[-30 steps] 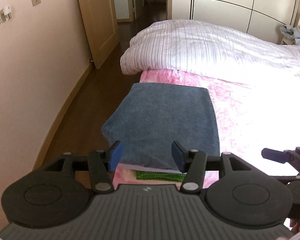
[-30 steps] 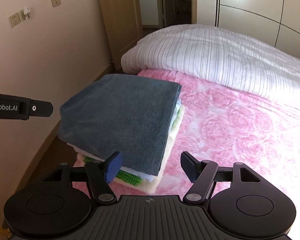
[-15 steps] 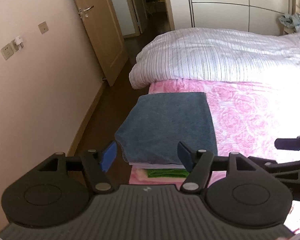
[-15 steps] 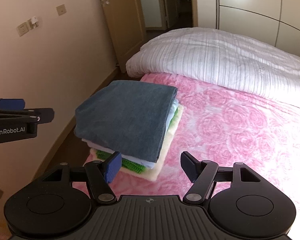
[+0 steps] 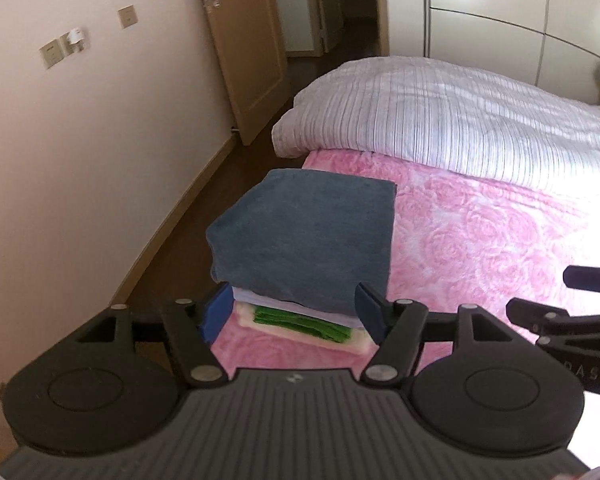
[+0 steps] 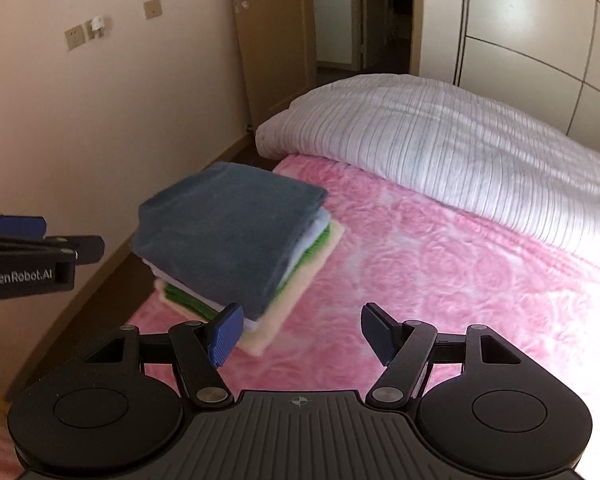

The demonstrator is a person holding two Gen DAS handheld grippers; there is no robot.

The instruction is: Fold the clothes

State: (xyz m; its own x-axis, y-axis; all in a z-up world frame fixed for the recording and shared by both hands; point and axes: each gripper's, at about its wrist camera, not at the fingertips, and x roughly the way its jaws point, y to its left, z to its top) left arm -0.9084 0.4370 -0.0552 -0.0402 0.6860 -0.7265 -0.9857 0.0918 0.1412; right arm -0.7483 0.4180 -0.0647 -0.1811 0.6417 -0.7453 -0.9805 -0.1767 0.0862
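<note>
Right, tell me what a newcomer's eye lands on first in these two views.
First the neat stack of folded cloths at the near left corner of the pink rose-patterned bedspread, with a dark blue towel on top. Behind it a white striped duvet lies bunched across the bed. In front, the left hand-held gripper and right hand-held gripper both stand open and empty.

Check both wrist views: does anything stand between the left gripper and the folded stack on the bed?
Nothing visible does. The left gripper is open, apart from the folded stack, with only bare pink bedspread between. The right gripper is off to the side.
</note>
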